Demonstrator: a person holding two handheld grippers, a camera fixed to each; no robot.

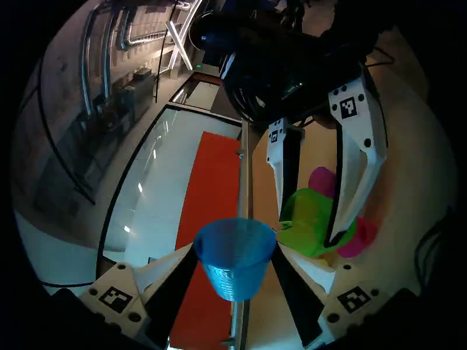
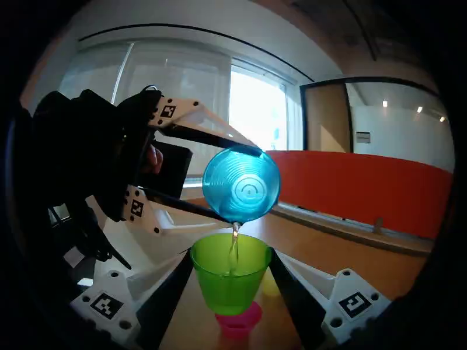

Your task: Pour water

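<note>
Pouring in mid-air from a translucent blue ribbed plastic cup [image 2: 241, 184] into a translucent green plastic cup [image 2: 227, 280].

Pinching the blue cup by its sides with the left gripper [image 2: 242, 186], tipped over just above; clamping the green cup upright between the fingers of the right gripper [image 2: 230, 262], directly beneath, over a wooden tabletop [image 2: 350, 256] and a pink plastic cup [image 2: 236, 324]. Dropping a thin stream of water [image 2: 234, 242] off the blue rim's lowest edge into the green mouth. Likely to miss and wet the tabletop if either hand drifts sideways, with so narrow a stream. Likely to gush and splash if tipped further too fast; to overflow if carried on past the brim, and hard to read the fill level here. Could also slip in either pinch, being smooth, tapered, thin-walled plastic.
</note>
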